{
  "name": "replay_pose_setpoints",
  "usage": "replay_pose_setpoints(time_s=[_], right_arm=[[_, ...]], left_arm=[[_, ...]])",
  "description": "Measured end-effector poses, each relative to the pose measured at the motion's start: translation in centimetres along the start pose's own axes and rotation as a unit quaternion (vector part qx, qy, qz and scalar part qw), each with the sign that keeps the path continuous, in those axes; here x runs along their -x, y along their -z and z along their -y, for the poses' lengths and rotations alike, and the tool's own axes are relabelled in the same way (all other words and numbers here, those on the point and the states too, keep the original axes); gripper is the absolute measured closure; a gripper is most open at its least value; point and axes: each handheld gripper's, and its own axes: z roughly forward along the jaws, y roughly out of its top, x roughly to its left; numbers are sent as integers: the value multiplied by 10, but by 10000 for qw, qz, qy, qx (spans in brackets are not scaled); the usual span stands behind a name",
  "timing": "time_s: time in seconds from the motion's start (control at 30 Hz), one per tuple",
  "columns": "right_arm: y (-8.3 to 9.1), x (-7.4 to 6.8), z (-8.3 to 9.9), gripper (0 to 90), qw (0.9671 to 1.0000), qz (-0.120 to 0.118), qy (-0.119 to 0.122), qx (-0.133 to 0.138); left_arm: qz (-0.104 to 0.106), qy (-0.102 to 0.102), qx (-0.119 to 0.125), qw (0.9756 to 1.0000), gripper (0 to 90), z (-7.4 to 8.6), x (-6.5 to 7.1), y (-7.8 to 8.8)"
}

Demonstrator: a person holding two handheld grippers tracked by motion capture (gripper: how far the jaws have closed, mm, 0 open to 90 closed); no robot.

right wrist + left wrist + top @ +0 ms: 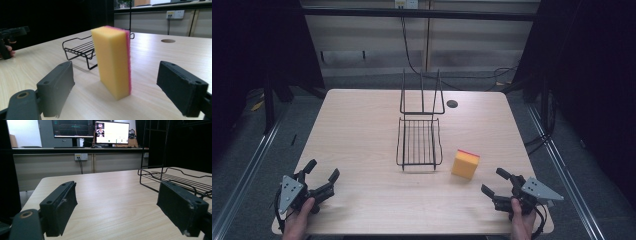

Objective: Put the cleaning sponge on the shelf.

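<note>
A yellow sponge [465,163] with a pink scouring side stands on edge on the wooden table, right of a black wire rack [419,141]. My right gripper [495,182] rests open near the table's front right corner, aimed at the sponge [112,61], which stands a short way ahead of its jaws and apart from them. My left gripper [323,171] sits open at the front left corner with nothing between its jaws. In the left gripper view the rack [175,180] lies ahead to the right. The right gripper view shows the rack [80,50] behind the sponge.
A round cable hole [452,104] lies in the table top behind the rack. Bare wood [362,130] spreads left of the rack. Cables hang at the back wall. Monitors [111,132] stand on a far desk. The other hand's gripper [10,33] appears at far left.
</note>
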Motion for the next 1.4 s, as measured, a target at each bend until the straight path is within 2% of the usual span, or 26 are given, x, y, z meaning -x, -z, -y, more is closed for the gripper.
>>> replay_pose_setpoints(time_s=[0.13, 0.2, 0.33, 0.43, 0.6, 0.67, 0.73, 0.8, 0.9, 0.93, 1.0, 1.13, 1.2, 1.4], right_arm=[[2, 2, -6, 134, 10000, 47, 31, 55], [1, 3, -8, 134, 10000, 16, 24, -8], [-3, 5, -12, 203, 9998, -167, 50, -77], [-7, 5, -17, 198, 9995, -210, 135, -189], [-13, 10, -25, 135, 9992, -365, 22, -187], [-16, 11, -29, 153, 9987, -429, 48, -254], [-18, 11, -32, 175, 9980, -492, 133, -372], [-19, 13, -36, 245, 9971, -667, 191, -298], [-24, 18, -40, 219, 9964, -737, 263, -341], [-26, 20, -42, 227, 9957, -832, 232, -332], [-30, 22, -44, 225, 9957, -772, 296, -422], [-39, 27, -50, 231, 9943, -840, 356, -555], [-43, 29, -52, 236, 9936, -932, 351, -534], [-56, 29, -59, 241, 9910, -1131, 408, -581]], left_arm=[[-1, 15, 11, 10000, 156, 0, 0, 0], [-3, 12, 13, 10000, 156, 0, 0, 0], [1, -1, -3, 10000, 156, 0, 0, 0], [2, -2, -2, 10000, 156, 0, 0, 0], [-4, -5, 0, 10000, 156, 0, 0, 0], [-4, 22, 21, 10000, 156, 0, 0, 0], [-4, -4, 0, 10000, 156, 0, 0, 0], [-1, 0, -3, 10000, 156, 0, 0, 0], [1, 0, -3, 10000, 156, 0, 0, 0], [-4, -3, 1, 10000, 156, 0, 0, 0], [2, 0, -1, 10000, 156, 0, 0, 0], [2, 1, -2, 10000, 156, 0, 0, 0], [0, 0, -1, 10000, 156, 0, 0, 0], [6, 9, 0, 10000, 156, 0, 0, 0]])
